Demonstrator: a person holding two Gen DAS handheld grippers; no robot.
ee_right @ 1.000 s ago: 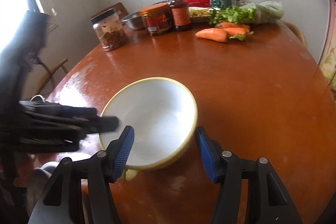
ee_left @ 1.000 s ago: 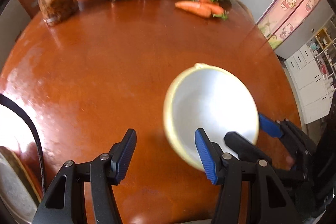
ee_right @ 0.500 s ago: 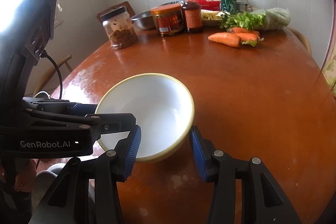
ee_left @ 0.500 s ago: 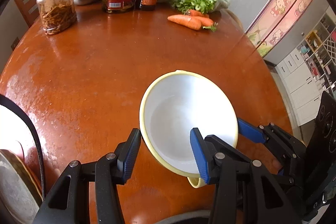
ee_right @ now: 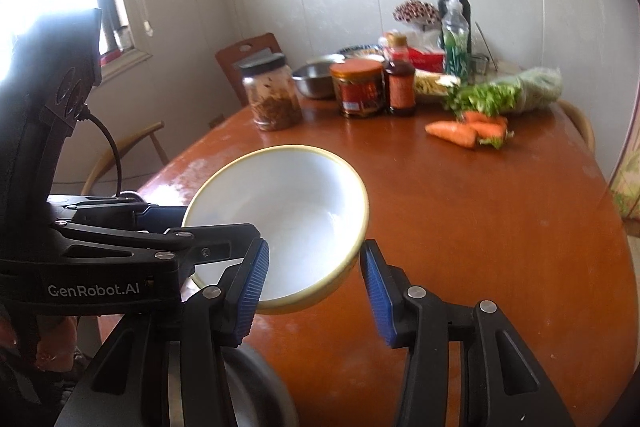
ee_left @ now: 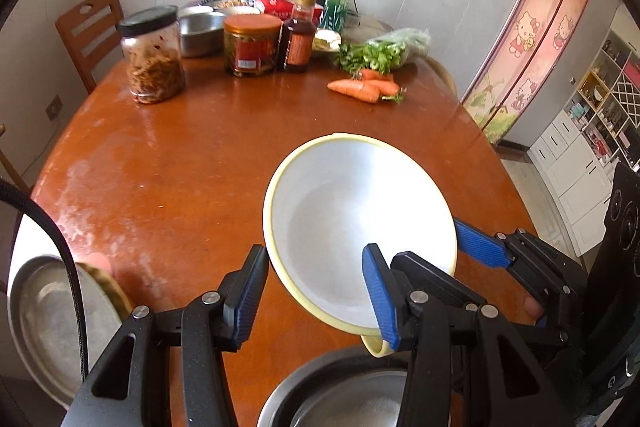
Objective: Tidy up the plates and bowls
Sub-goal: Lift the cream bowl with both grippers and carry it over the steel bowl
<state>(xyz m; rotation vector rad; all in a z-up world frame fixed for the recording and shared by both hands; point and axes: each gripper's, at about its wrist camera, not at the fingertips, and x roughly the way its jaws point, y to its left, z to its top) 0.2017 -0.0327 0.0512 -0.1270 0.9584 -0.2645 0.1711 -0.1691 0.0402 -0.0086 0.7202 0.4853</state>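
A white bowl with a yellow rim (ee_left: 356,223) is lifted off the brown table, tilted toward me; it also shows in the right wrist view (ee_right: 288,223). Both grippers grip it from its near side. My left gripper (ee_left: 316,295) has its jaws either side of the bowl's near-left rim. My right gripper (ee_right: 314,291) has its jaws either side of the near-right rim. A steel bowl (ee_left: 348,395) sits below at the table's near edge, also in the right wrist view (ee_right: 248,395). A steel plate (ee_left: 44,323) lies low left.
At the table's (ee_left: 192,163) far side stand a glass jar (ee_left: 152,55), a red-lidded jar (ee_left: 252,45), a sauce bottle (ee_left: 298,35), a steel bowl (ee_left: 200,33), greens (ee_left: 380,53) and carrots (ee_left: 360,89). A wooden chair (ee_left: 88,27) stands far left.
Both grippers have drawn back and up with the bowl, which has risen off the table toward the near edge. The steel bowl has come into view below.
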